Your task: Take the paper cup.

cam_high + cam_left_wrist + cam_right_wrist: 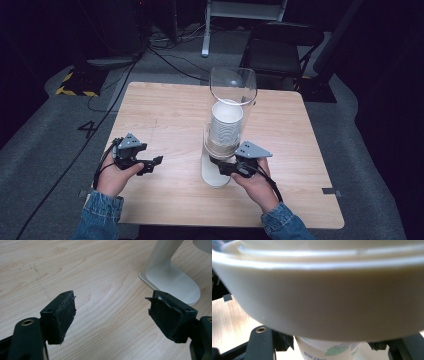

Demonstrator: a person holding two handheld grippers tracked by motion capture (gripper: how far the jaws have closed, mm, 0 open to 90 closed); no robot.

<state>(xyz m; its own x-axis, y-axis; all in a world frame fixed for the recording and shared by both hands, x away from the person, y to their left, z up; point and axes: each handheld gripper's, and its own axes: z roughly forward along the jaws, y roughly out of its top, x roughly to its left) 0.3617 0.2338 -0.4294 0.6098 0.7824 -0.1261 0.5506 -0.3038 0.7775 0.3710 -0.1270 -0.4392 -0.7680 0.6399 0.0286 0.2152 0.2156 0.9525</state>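
A cup dispenser (pixel 226 135) stands at the table's middle: a clear tube (pixel 233 87) holding a stack of white paper cups (pixel 226 125), on a white stand (pixel 172 282). My right gripper (pixel 224 167) reaches under the dispenser from the right. In the right gripper view its jaws sit on either side of the lowest paper cup (pixel 329 350), which has a leaf print and pokes out below the cream collar (pixel 324 302); the right gripper (pixel 329 343) is shut on it. My left gripper (pixel 152 165) rests low at the left, apart from the stand, with the left gripper (pixel 111 305) open over bare wood.
The wooden table (pixel 165 110) has bare room to the left and right of the dispenser. Beyond its far edge a black folding chair (pixel 282 42) stands on grey carpet, and cables (pixel 165 57) run across the floor.
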